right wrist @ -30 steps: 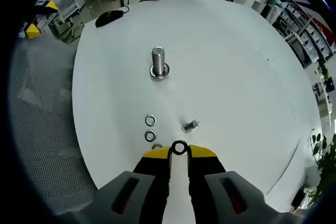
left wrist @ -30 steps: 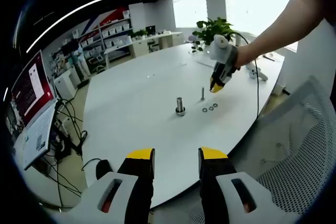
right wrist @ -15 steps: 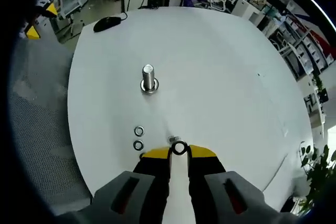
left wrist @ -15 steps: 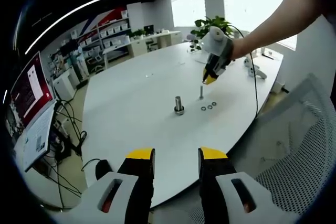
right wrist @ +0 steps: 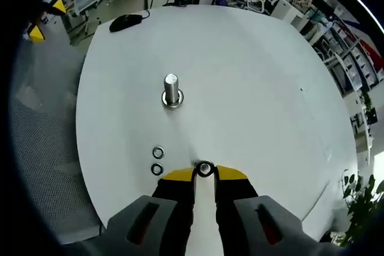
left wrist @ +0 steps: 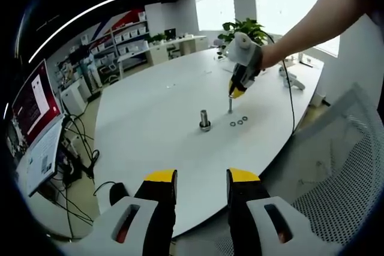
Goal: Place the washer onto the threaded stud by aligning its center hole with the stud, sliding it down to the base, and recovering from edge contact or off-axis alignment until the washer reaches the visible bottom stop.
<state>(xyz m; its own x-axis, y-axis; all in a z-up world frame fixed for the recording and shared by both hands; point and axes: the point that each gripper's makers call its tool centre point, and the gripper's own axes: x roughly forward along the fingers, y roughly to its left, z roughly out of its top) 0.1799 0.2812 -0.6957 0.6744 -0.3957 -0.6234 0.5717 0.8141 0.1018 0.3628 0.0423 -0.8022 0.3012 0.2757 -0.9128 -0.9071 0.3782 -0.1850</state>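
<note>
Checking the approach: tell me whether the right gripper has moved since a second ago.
Yes. The right gripper has swung from above the loose washers to over the small stud.

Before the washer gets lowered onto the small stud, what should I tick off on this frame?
1. Washer held: ok. The right gripper is shut on the washer, its hole visible between the tips.
2. Over the target: ok roughly. In the left gripper view the right gripper hangs just above the small stud.
3. Hole centred on the stud axis: cannot tell; the stud is hidden under the washer in the right gripper view.
4. Washer level: cannot tell.
5. Neighbours apart: ok. The two spare washers and the large stud lie off to the side.
6. Left gripper out of the way: ok, open and well back from the white table.
</note>
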